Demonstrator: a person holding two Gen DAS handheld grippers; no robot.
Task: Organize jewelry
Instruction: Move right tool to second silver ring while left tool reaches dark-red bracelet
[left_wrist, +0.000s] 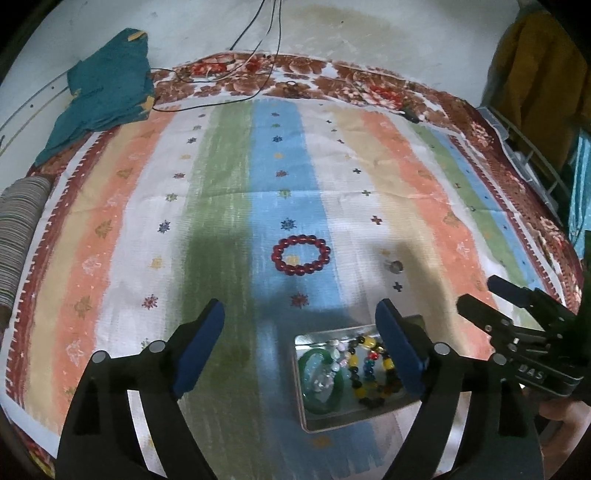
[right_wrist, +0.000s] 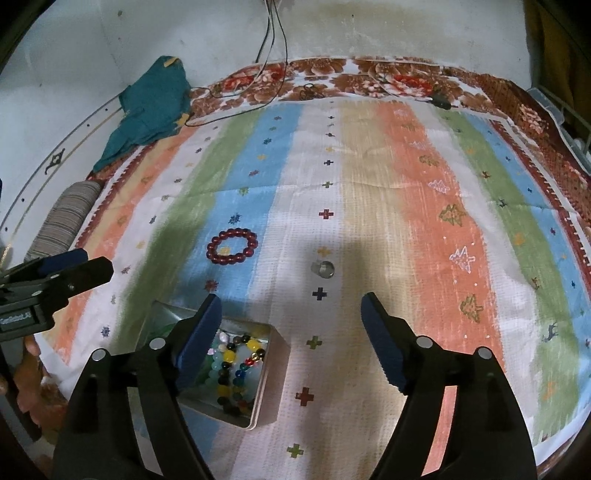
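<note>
Both the left gripper (left_wrist: 299, 334) and right gripper (right_wrist: 291, 326) are held spread, nothing between the pads. A red bead bracelet (left_wrist: 301, 254) lies on the striped cloth (left_wrist: 406, 155), at twelve o'clock from the metal tin (left_wrist: 328, 424) of mixed beads.

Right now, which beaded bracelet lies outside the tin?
The dark red bead bracelet, lying alone on the blue stripe of the cloth. The multicoloured one sits inside the metal tin.
</note>
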